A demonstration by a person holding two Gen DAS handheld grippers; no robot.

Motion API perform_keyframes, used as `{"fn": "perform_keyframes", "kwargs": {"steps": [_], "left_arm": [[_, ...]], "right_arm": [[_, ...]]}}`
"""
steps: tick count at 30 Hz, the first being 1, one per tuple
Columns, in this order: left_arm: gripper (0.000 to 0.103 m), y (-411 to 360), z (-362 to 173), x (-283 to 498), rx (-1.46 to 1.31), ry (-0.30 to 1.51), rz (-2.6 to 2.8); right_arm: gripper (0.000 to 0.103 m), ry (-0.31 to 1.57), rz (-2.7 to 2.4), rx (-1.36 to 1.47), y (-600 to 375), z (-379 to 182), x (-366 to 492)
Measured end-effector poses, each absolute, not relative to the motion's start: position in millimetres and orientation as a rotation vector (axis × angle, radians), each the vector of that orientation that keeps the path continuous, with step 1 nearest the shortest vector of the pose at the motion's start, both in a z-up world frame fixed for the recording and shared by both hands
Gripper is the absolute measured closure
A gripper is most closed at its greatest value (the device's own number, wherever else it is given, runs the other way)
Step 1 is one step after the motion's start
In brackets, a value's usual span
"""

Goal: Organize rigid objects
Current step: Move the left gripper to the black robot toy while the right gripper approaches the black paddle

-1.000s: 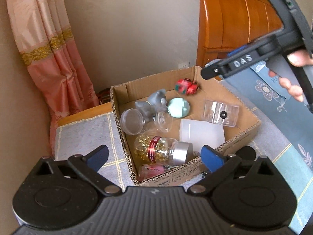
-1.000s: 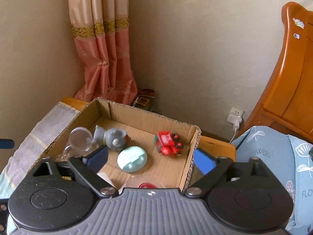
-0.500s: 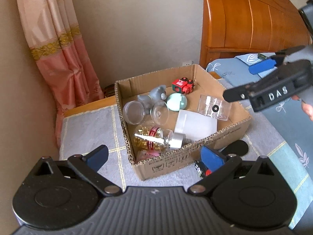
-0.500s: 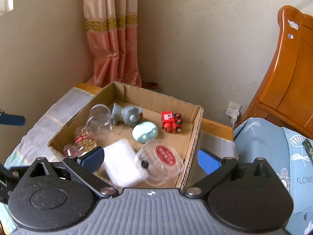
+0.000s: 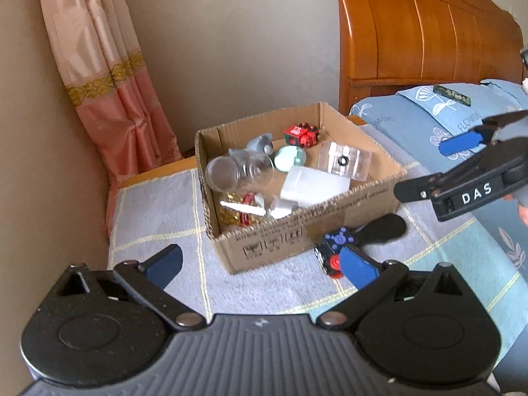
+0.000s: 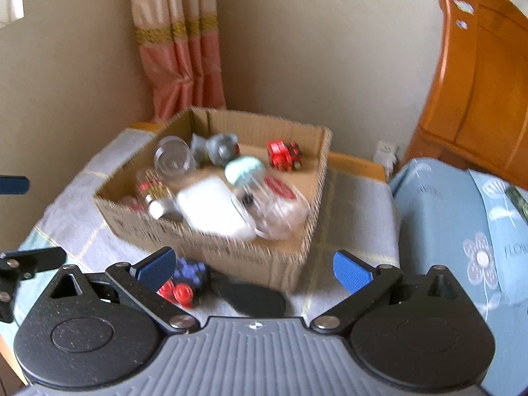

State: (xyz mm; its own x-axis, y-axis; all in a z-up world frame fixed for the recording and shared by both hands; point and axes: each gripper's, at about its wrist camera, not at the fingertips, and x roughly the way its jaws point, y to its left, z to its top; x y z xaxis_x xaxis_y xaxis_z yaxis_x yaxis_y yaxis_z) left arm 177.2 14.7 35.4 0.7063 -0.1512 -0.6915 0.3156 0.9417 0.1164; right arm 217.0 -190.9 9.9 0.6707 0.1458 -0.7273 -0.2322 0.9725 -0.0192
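A cardboard box [image 5: 297,237] [image 6: 231,254] on the cloth-covered table holds a red toy train [image 5: 302,136] [image 6: 284,155], a grey toy [image 5: 260,145], a mint round case [image 5: 290,157], clear jars [image 5: 219,175], a capsule bottle [image 5: 244,211], a white box [image 5: 313,186] and a clear lidded container [image 5: 343,163]. In front of the box lie a dark toy with purple and red parts [image 5: 335,252] [image 6: 184,280] and a flat black oval piece [image 5: 382,227] [image 6: 254,297]. My left gripper [image 5: 260,262] is open and empty. My right gripper [image 6: 252,265] [image 5: 458,145] is open and empty, held right of the box.
A pink curtain [image 5: 109,76] hangs in the corner behind the table. A wooden headboard [image 5: 425,33] and a bed with a blue flowered cover [image 5: 429,122] stand on the right. A small dark card [image 5: 452,94] lies on the bed.
Both grippers have drawn back from the box, so the whole box and the toy and black piece in front of it now show. The right gripper moved off to the right.
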Motion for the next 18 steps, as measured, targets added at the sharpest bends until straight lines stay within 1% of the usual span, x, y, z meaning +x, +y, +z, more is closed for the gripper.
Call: {"fn": "perform_keyframes", "kwargs": {"steps": [9,14,18], "left_arm": [[0.002,5.2,6.0,169.0,0.159,0.743,-0.225],[0.002,-4.0,-13.7,173.9,0.131,0.776,-0.209],[0.002,-13.4,-27.3,181.9,0.125,0.811,-0.218]], "right_arm": [[0.000,0.809,0.048,-0.008,-210.4,-44.4,190.5],[0.000,0.896,-0.003,-0.015,-211.2,-79.9,190.2],[0.000,0.939,0.005,-0.031,-209.2,-95.9,189.8]]}}
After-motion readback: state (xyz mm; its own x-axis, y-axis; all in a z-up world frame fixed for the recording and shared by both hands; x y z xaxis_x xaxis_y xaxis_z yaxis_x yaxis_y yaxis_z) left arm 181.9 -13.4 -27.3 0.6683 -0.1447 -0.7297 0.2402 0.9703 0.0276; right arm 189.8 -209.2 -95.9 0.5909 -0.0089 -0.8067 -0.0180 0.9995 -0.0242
